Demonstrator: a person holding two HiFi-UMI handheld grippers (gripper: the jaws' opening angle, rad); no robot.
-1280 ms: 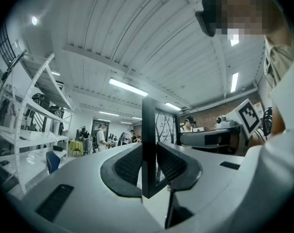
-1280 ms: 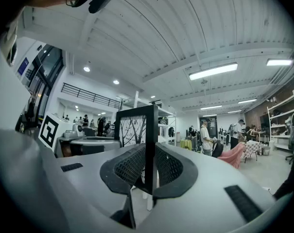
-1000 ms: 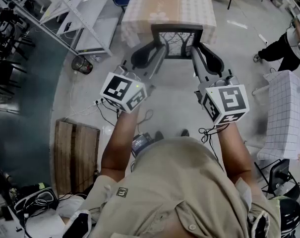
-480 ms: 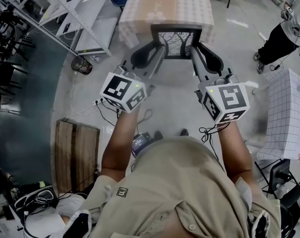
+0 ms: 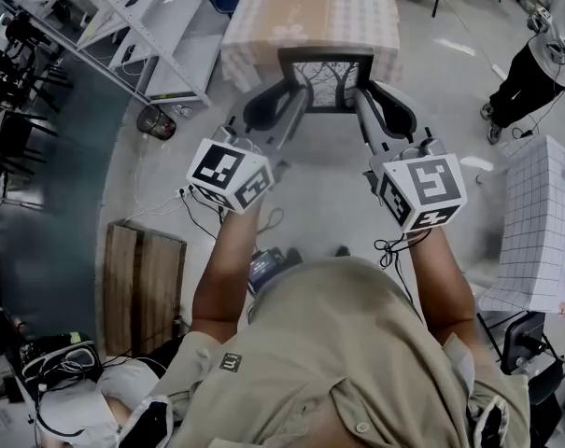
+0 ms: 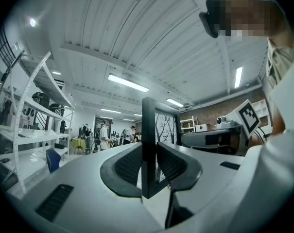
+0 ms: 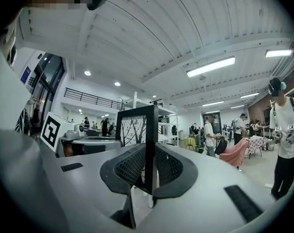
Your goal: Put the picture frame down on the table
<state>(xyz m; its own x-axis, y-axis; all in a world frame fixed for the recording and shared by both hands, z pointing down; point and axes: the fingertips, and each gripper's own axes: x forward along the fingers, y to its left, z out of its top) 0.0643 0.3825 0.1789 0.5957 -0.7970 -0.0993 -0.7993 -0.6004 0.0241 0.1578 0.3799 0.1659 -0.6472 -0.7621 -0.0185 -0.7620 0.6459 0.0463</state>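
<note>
A black picture frame (image 5: pixel 325 80) with a bare-tree print hangs in the air between my two grippers, in front of a small table with a checked cloth (image 5: pixel 310 17). My left gripper (image 5: pixel 296 105) is shut on the frame's left edge (image 6: pixel 148 149). My right gripper (image 5: pixel 361 105) is shut on its right edge (image 7: pixel 150 147). In the head view the frame overlaps the table's near edge, held above the floor. Each gripper view shows the frame upright, edge-on between the pads, with the other gripper's marker cube (image 6: pixel 248 116) (image 7: pixel 51 129) beyond it.
White metal shelving (image 5: pixel 133 17) stands at the left, a wooden crate (image 5: pixel 142 292) lies on the floor at lower left, and a grid-cloth table (image 5: pixel 543 222) is at the right. A person (image 5: pixel 534 63) stands at the far right. Cables trail on the floor (image 5: pixel 198 208).
Both grippers and the frame have edged slightly up the picture toward the checked table. The person at the right has moved further up and right.
</note>
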